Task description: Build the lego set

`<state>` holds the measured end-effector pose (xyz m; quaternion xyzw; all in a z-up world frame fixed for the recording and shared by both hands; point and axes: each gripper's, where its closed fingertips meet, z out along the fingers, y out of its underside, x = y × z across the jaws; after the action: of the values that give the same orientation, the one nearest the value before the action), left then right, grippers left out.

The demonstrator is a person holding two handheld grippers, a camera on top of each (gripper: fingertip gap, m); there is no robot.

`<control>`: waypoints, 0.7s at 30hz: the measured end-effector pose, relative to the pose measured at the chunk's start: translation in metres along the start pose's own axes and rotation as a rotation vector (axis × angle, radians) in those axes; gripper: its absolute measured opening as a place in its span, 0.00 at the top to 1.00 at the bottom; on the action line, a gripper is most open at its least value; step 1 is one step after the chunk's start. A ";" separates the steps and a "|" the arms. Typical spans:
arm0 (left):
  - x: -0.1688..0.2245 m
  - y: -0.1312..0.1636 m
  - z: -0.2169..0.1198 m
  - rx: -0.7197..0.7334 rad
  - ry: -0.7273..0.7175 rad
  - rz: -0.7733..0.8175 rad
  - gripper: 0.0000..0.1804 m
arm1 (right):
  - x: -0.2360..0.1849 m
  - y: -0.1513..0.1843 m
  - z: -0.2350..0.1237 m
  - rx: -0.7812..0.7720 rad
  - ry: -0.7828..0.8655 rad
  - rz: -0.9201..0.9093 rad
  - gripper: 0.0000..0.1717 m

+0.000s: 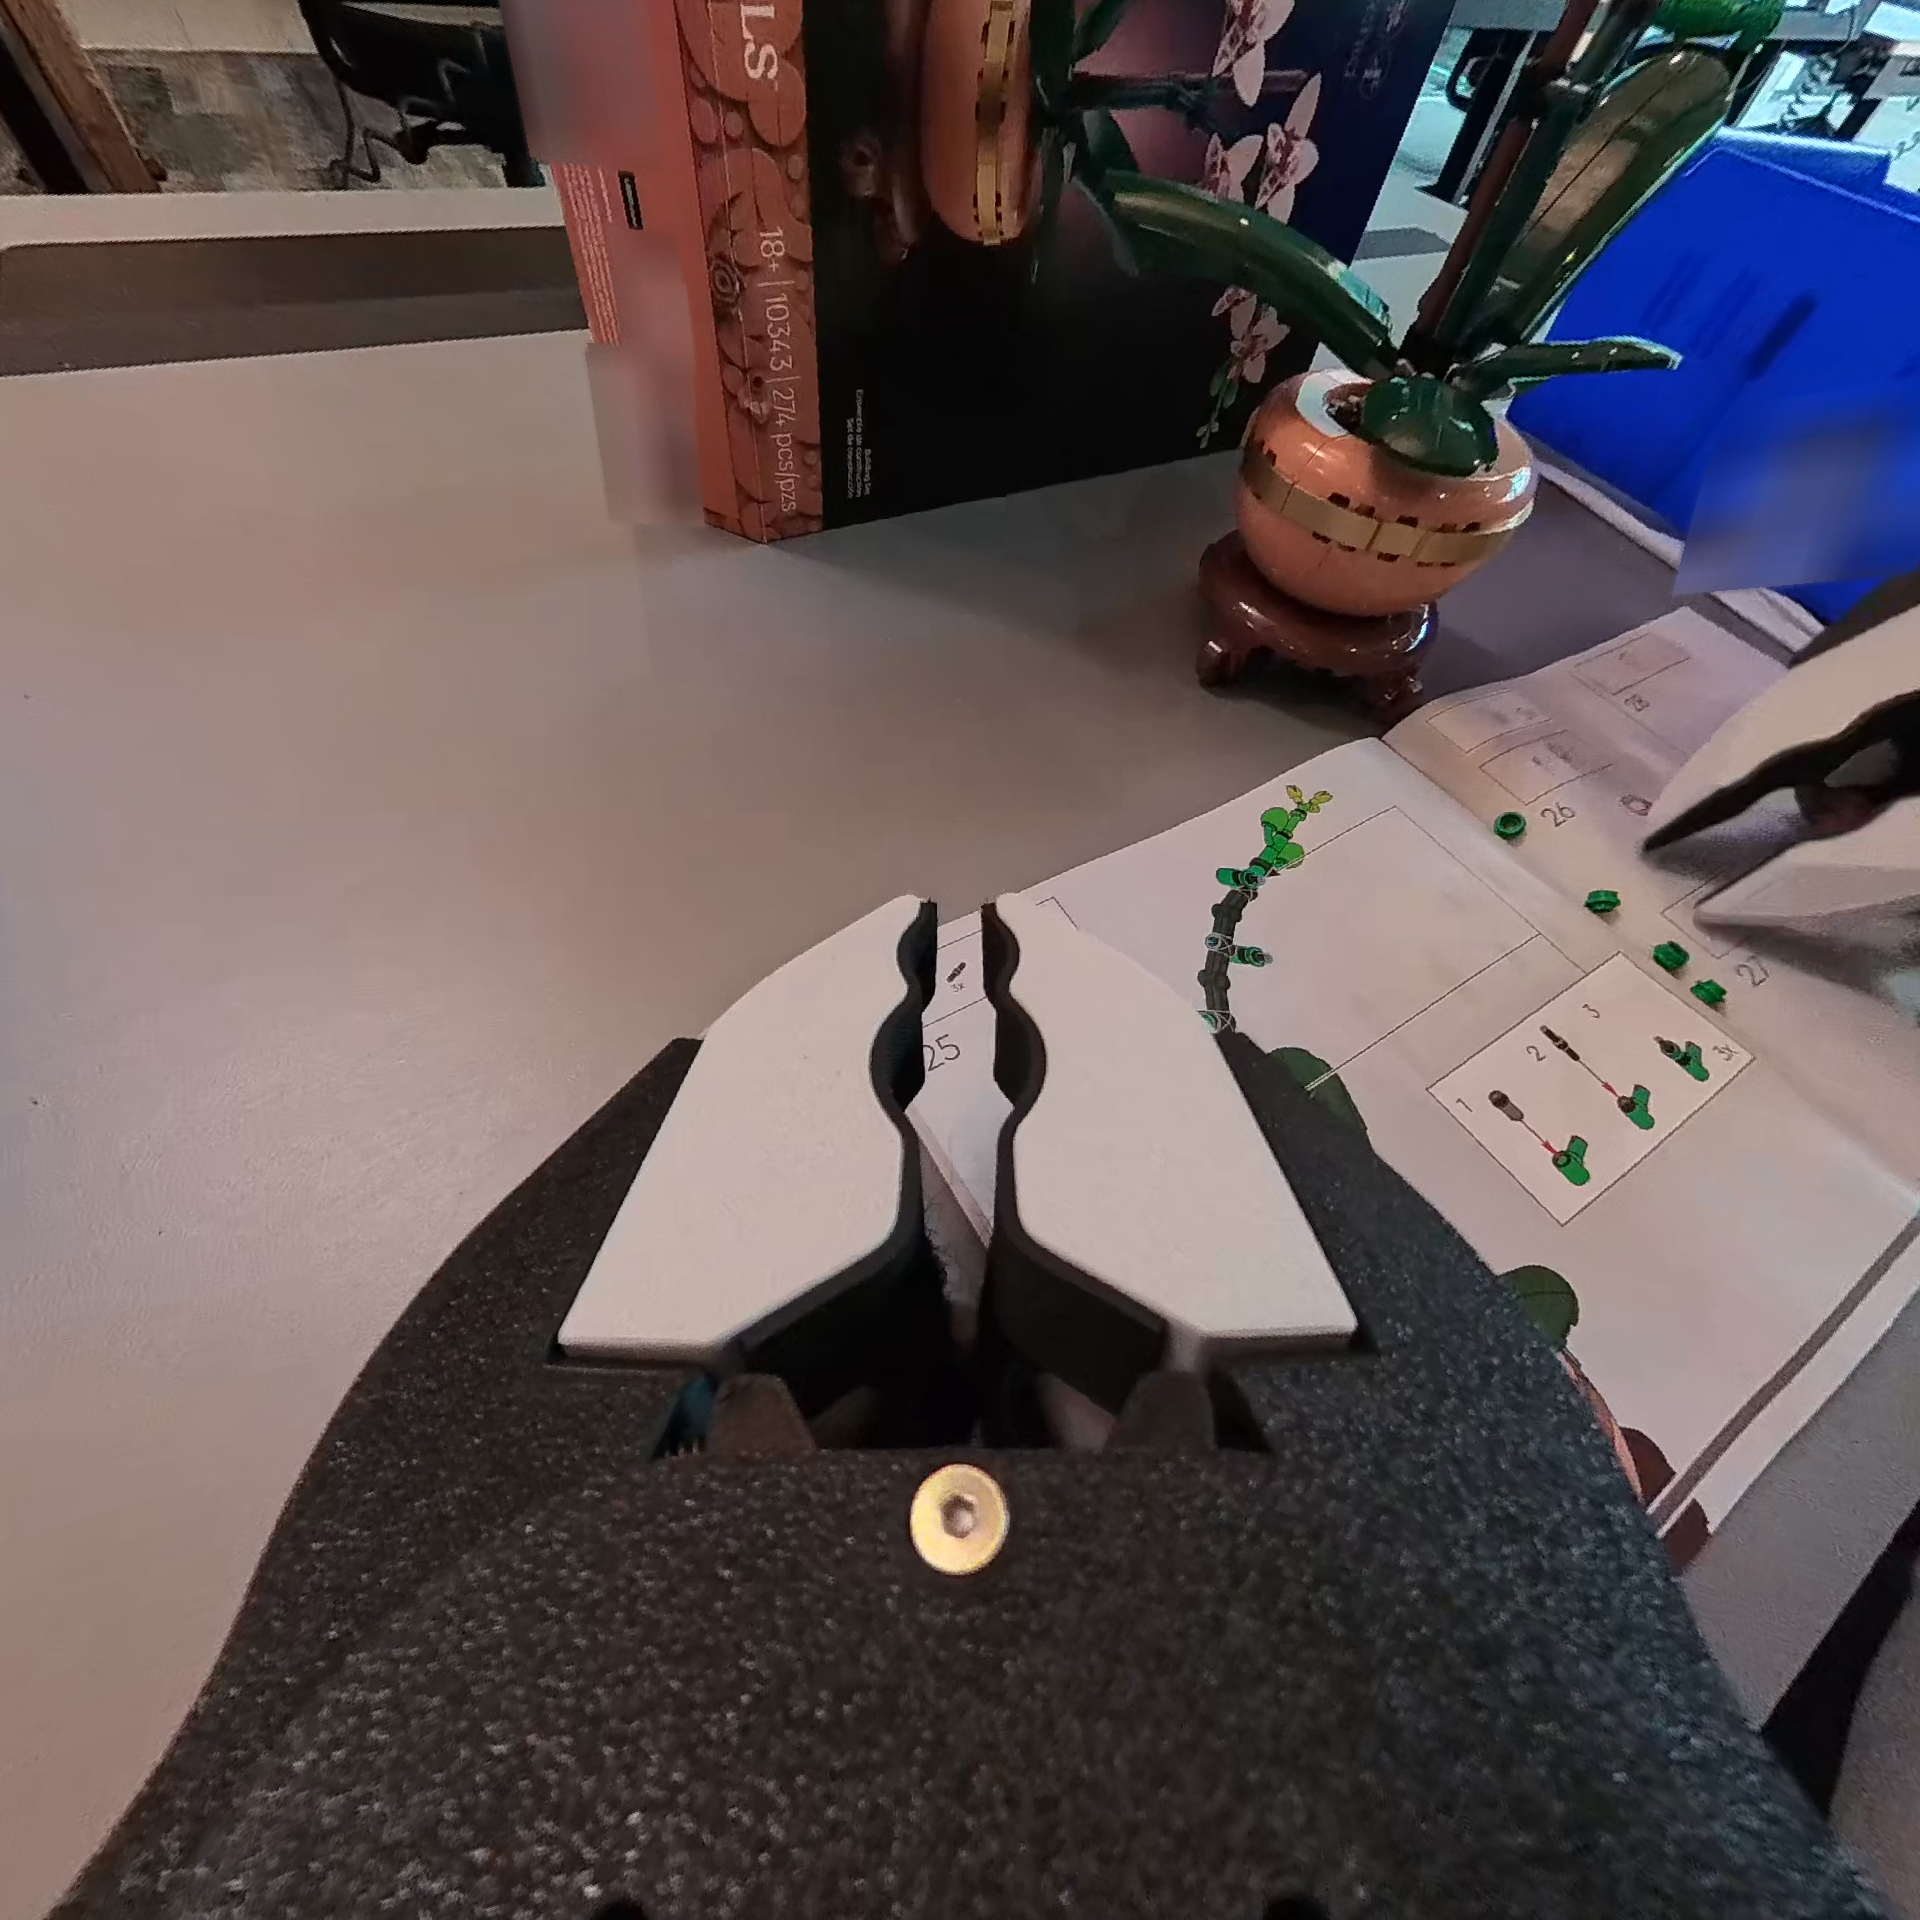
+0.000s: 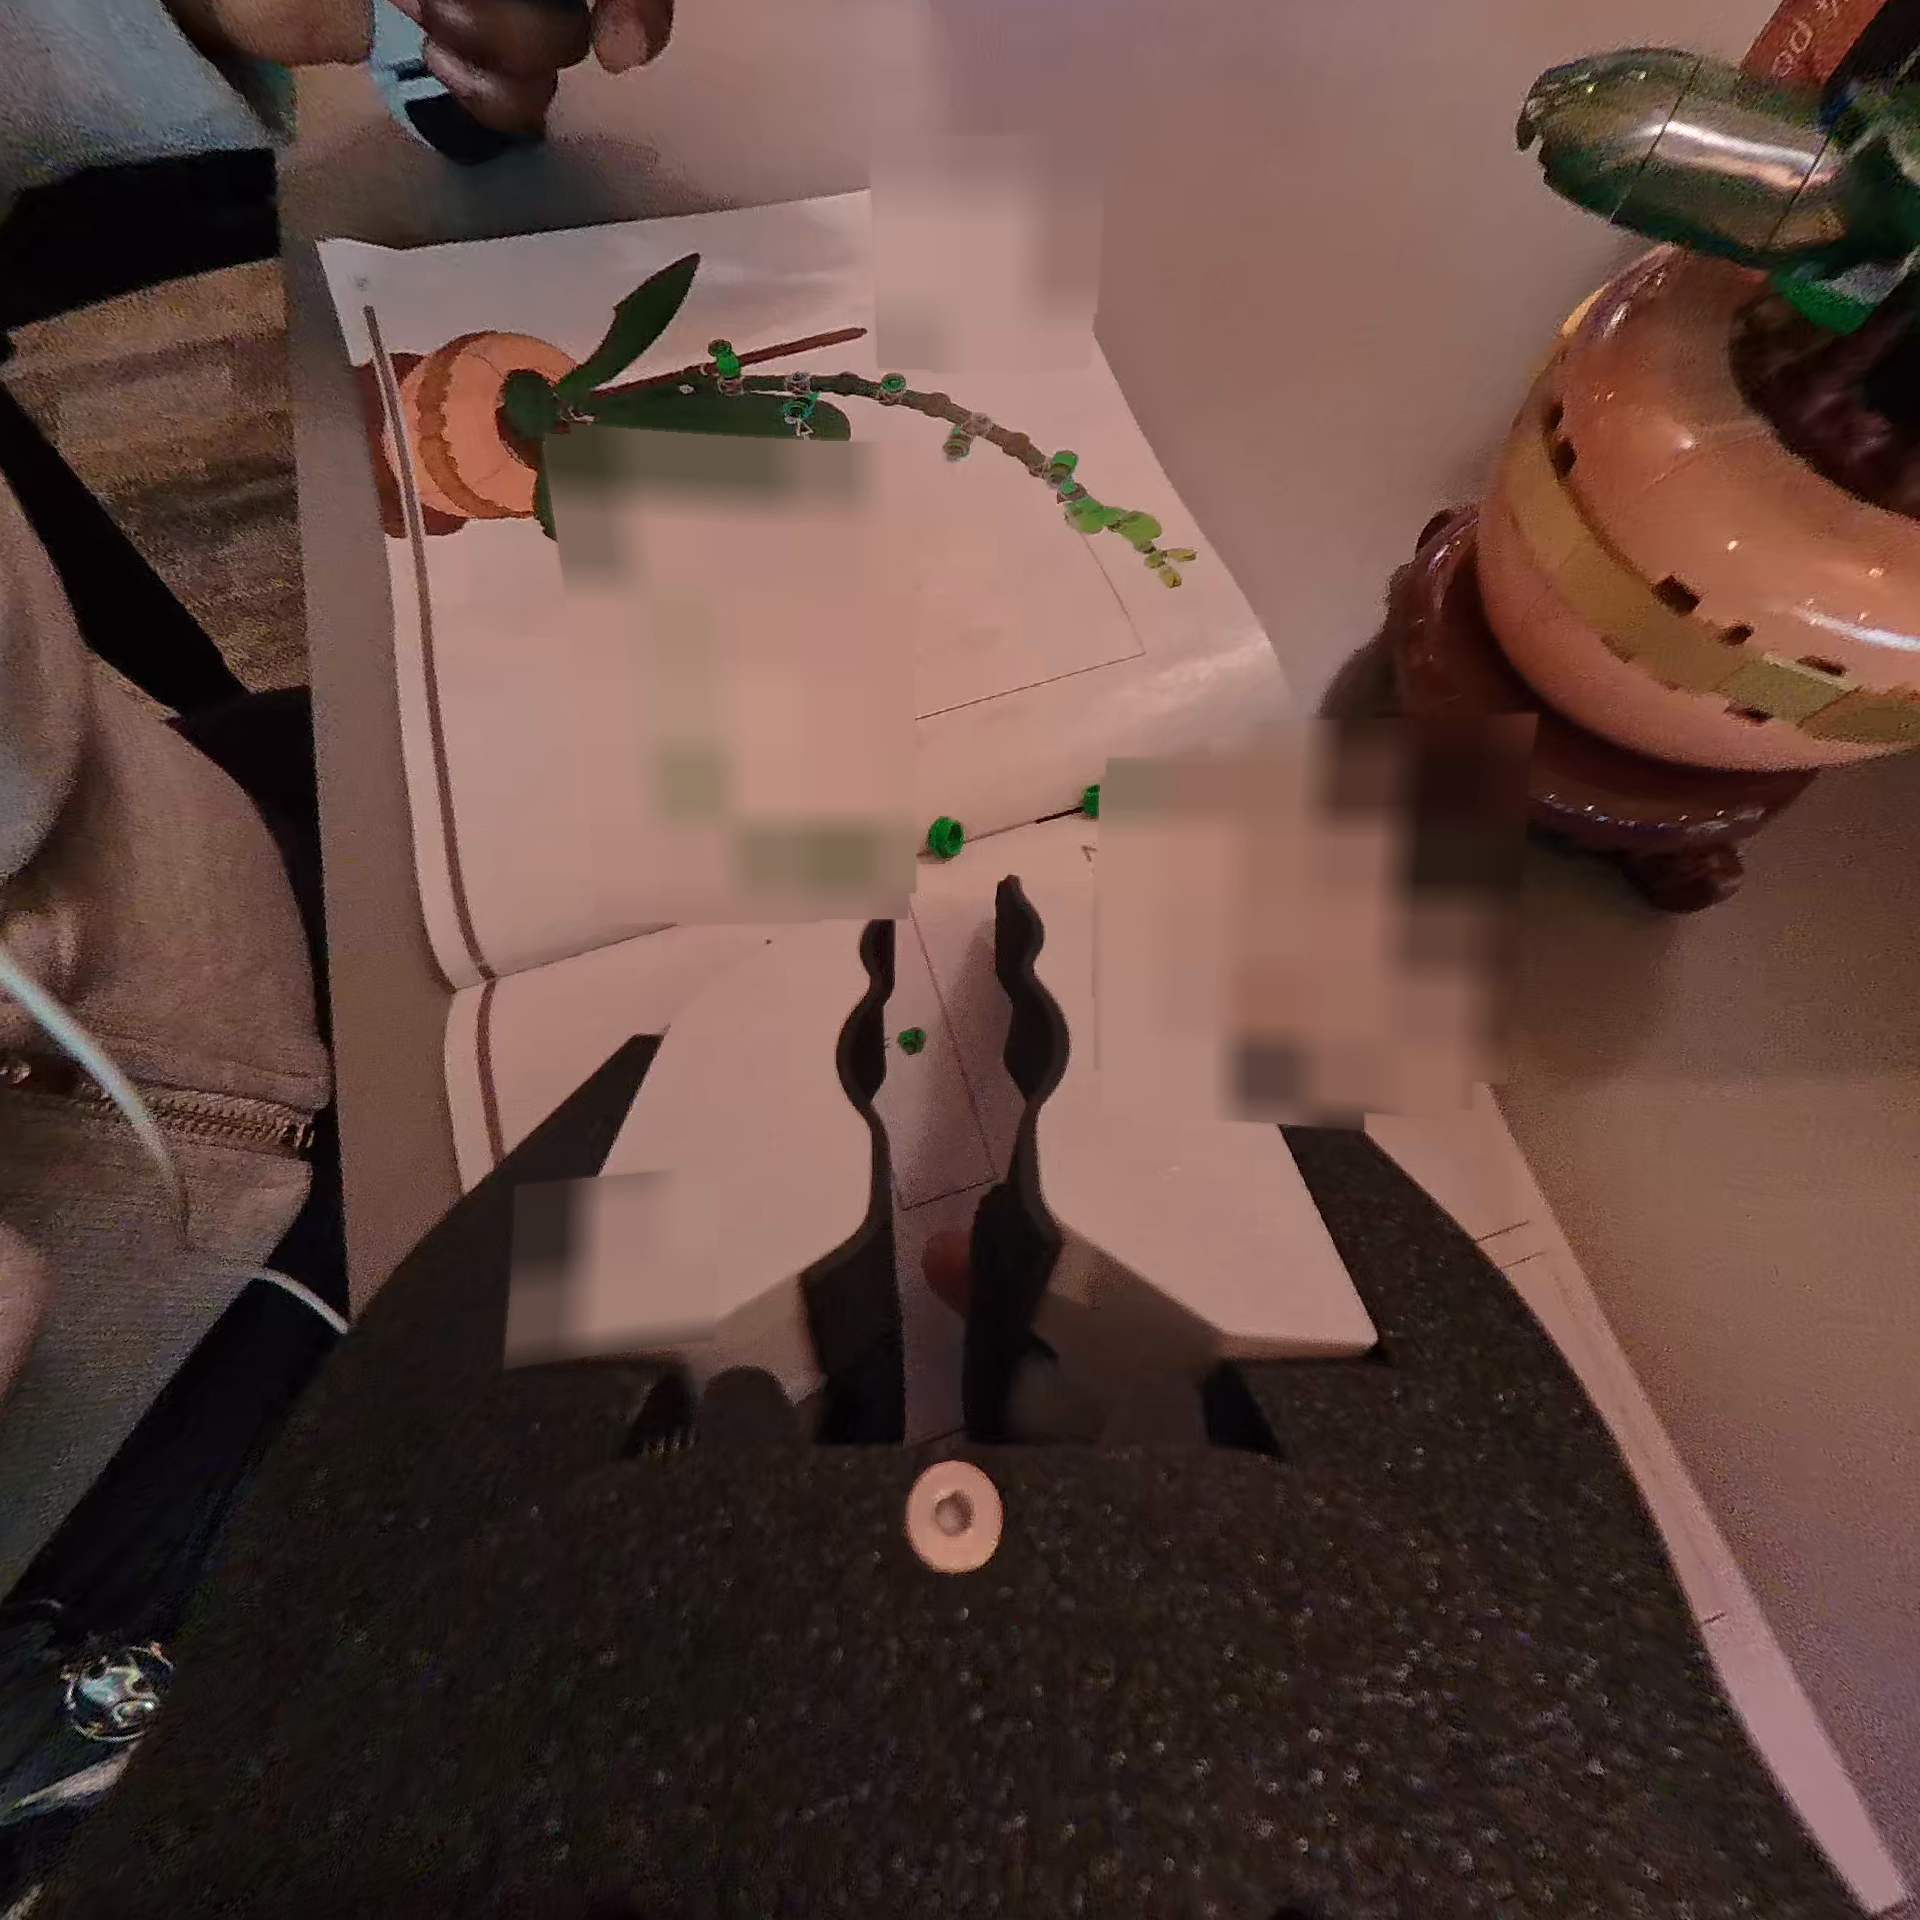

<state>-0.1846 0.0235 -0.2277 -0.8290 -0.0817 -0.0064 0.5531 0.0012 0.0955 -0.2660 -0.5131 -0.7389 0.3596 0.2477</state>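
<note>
- We see the left gripper (image 1: 958,914) poised over the near-left corner of an open instruction booklet (image 1: 1455,935), its jaws parted by a narrow gap with only the printed page showing between them; nothing is in its grasp.
- We see the right gripper (image 2: 940,914) low over the same booklet (image 2: 727,675), its jaws apart. A tiny green stud (image 2: 911,1040) lies on the page between the fingers, touching neither, so this gripper holds nothing.
- Two more small green round pieces (image 2: 944,836) sit on the page just past the right gripper's fingertips, along the booklet's fold. In the left wrist view we count four such green pieces (image 1: 1603,900) scattered on the right-hand page, near the other gripper's tips.
- A brick-built plant (image 1: 1382,499) in a round peach pot with a gold band and a dark brown stand sits on the grey table (image 1: 364,727), just beyond the booklet's far edge; it is close on the right of the right gripper (image 2: 1683,582).
- Behind the plant a printed cardboard box (image 1: 935,260) stands upright, with a blue bin (image 1: 1766,312) to its right.
- In the right wrist view, a person's hand (image 2: 499,52) shows at the top left.
</note>
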 end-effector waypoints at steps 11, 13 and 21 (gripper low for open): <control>0.000 -0.001 0.000 0.010 0.012 -0.015 0.95 | 0.026 -0.014 0.012 -0.098 0.019 -0.071 0.95; 0.001 -0.001 0.000 0.006 0.015 -0.008 0.95 | 0.028 -0.017 0.015 -0.091 -0.001 -0.044 0.93; 0.000 -0.002 0.000 0.014 0.018 -0.020 0.95 | 0.031 -0.007 0.026 -0.143 -0.017 -0.040 0.94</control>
<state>-0.1851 0.0237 -0.2260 -0.8241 -0.0851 -0.0192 0.5597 -0.0330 0.1156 -0.2763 -0.5117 -0.7748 0.3053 0.2114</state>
